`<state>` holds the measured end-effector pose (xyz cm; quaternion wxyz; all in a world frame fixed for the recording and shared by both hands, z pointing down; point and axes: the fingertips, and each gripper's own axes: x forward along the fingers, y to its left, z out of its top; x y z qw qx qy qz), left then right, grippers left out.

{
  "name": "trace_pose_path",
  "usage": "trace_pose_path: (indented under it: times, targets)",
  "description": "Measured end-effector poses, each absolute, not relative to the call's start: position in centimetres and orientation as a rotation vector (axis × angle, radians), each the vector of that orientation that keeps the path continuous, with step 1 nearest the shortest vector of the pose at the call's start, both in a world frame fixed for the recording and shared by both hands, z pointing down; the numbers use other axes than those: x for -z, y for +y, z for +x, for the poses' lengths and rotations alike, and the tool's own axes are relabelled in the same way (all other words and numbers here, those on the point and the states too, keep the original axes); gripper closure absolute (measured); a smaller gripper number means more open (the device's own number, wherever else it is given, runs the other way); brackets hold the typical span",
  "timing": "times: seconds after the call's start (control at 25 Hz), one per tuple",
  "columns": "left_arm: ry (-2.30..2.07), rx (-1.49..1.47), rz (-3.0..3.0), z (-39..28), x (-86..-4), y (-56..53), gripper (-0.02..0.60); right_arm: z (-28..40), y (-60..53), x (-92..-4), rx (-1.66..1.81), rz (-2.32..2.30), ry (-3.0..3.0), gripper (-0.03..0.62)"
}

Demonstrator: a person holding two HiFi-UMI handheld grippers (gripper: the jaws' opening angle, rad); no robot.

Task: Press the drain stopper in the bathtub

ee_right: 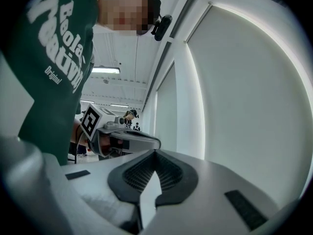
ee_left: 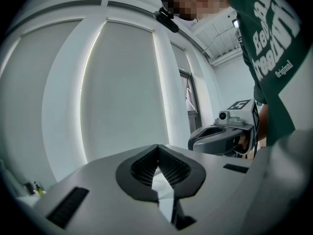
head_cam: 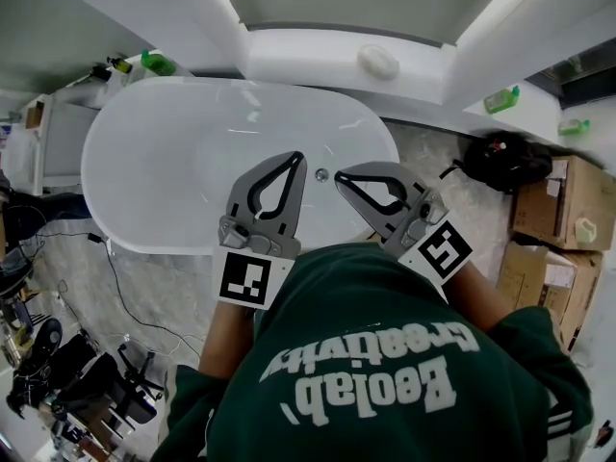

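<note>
My left gripper (ee_left: 157,151) has its jaws closed tip to tip with nothing between them. My right gripper (ee_right: 155,155) is the same, closed and empty. I hold the 2 side by side over the white bathtub (head_cam: 144,162). The round drain stopper (head_cam: 321,174) sits on the tub floor, and from the head view it shows in the gap between both tips.

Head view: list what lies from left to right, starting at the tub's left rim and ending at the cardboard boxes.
bathtub → left gripper → drain stopper → right gripper → black bag → cardboard boxes
</note>
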<state>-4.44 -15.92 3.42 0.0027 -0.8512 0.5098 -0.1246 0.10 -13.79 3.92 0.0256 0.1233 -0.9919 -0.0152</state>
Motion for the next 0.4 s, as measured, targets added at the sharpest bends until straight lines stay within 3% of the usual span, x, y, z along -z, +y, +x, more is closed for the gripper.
trace_pose_path:
  times: [0.4]
  targets:
    - [1.591, 0.379, -2.673, -4.39, -3.41, -15.59, 0.58, -0.06, -13.89, -3.78, 0.09, 0.378, -3.05, 0.579]
